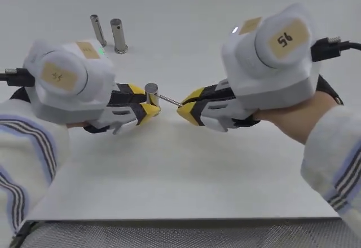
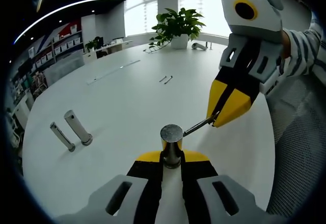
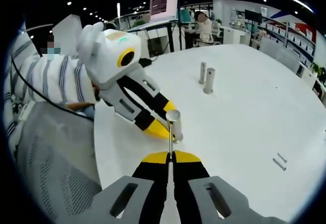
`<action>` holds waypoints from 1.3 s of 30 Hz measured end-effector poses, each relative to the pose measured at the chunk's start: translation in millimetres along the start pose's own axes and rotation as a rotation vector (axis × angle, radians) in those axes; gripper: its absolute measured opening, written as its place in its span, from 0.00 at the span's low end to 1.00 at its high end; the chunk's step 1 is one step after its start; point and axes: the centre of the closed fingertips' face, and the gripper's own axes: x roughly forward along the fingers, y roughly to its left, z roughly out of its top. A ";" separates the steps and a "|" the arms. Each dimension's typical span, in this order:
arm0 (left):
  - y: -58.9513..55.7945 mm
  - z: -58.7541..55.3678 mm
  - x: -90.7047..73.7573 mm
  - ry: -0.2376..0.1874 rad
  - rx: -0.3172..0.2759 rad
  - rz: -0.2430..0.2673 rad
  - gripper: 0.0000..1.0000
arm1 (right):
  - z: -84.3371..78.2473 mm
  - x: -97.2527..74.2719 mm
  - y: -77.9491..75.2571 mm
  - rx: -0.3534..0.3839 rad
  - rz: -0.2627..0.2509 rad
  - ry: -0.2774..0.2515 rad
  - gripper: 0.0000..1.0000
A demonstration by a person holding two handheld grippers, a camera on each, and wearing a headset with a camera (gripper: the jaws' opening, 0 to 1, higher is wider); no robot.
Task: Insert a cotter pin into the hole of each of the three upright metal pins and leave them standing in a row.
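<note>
While the left claw [image 1: 148, 108] is pinching a metal pin [image 1: 151, 90] upright over the counter [image 1: 186, 169], the right claw [image 1: 183, 111] is pinching a cotter pin [image 1: 168, 99], its tip touching the metal pin's side. This looks like the insertion step, likely needing a straight push next.

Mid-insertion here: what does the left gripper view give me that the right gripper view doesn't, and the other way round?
Left gripper view: the right gripper at the right, a potted plant behind. Right gripper view: the left gripper at the left, a monitor and a seated person. Both: the metal pin clamped in the left gripper, the cotter pin in the right gripper with its tip at that pin's side, two other metal pins, two spare cotter pins.
</note>
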 end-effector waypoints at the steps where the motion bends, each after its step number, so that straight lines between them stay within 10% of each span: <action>1: 0.1 0.0 0.0 0.000 -0.003 0.001 0.11 | 0.5 0.4 0.1 0.000 0.001 -0.003 0.03; 39: -3.6 -2.9 -9.4 0.026 -0.010 -0.011 0.10 | 13.2 15.0 -2.1 -0.146 0.025 0.019 0.03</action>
